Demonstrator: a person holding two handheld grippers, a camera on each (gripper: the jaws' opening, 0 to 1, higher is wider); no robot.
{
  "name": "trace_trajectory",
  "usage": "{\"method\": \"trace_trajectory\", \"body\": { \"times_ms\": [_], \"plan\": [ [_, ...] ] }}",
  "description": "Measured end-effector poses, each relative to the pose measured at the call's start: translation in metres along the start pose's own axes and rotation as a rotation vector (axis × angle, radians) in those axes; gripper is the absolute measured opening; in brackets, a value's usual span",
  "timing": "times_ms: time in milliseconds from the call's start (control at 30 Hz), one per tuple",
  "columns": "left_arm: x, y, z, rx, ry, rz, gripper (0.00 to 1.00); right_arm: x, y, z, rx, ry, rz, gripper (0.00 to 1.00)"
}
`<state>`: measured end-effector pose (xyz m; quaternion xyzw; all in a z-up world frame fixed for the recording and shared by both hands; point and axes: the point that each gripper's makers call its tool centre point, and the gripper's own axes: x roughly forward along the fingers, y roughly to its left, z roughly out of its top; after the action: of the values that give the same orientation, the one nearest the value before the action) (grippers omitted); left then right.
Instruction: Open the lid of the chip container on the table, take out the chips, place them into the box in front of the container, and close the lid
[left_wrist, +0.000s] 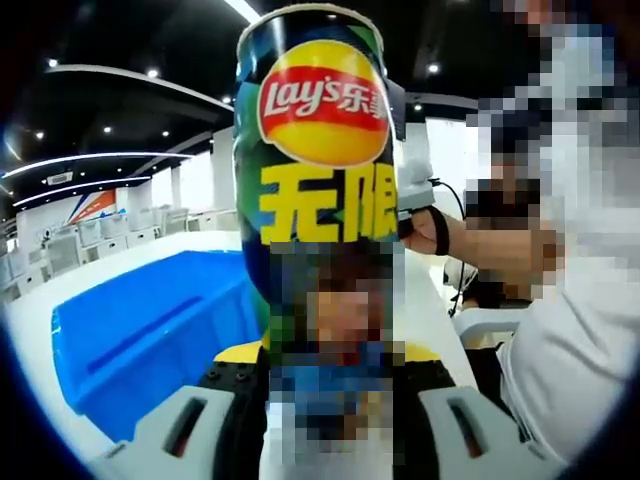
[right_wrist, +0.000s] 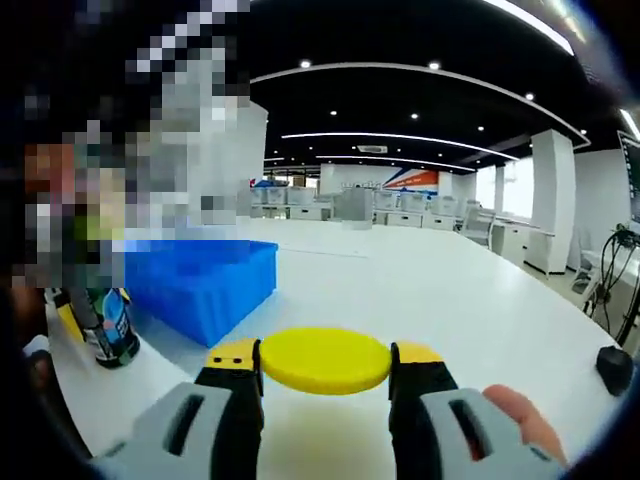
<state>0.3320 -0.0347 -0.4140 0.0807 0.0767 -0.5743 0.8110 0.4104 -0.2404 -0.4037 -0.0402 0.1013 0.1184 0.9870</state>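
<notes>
A tall dark green Lay's chip can stands upright between the jaws of my left gripper, which is shut on its lower part. My right gripper is shut on the can's round yellow lid, holding it flat above the white table. The blue box lies left of the can. In the right gripper view the blue box sits ahead to the left, and the can's base shows at the far left. A hand holding the white right gripper shows behind the can.
A small black object lies on the table at the far right, with cables beyond it. Rows of desks and chairs stand at the back of the room. A person in a white top is to the right.
</notes>
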Motion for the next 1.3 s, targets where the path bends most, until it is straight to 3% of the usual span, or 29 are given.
{"method": "trace_trajectory", "body": {
  "times_ms": [500, 633, 900, 1300],
  "plan": [
    [0.000, -0.001, -0.001, 0.009, 0.019, 0.007, 0.47, -0.005, 0.001, -0.006, -0.006, 0.027, -0.014, 0.49],
    [0.000, -0.001, -0.001, 0.008, 0.013, 0.006, 0.47, -0.005, 0.006, -0.004, 0.027, 0.020, 0.021, 0.53],
    [0.000, -0.001, -0.001, 0.010, 0.017, 0.007, 0.47, -0.006, 0.012, 0.000, -0.018, 0.005, 0.031, 0.60],
    [0.000, -0.002, 0.000, 0.013, 0.014, 0.008, 0.47, -0.004, 0.014, -0.001, -0.038, 0.009, 0.052, 0.58]
  ]
}}
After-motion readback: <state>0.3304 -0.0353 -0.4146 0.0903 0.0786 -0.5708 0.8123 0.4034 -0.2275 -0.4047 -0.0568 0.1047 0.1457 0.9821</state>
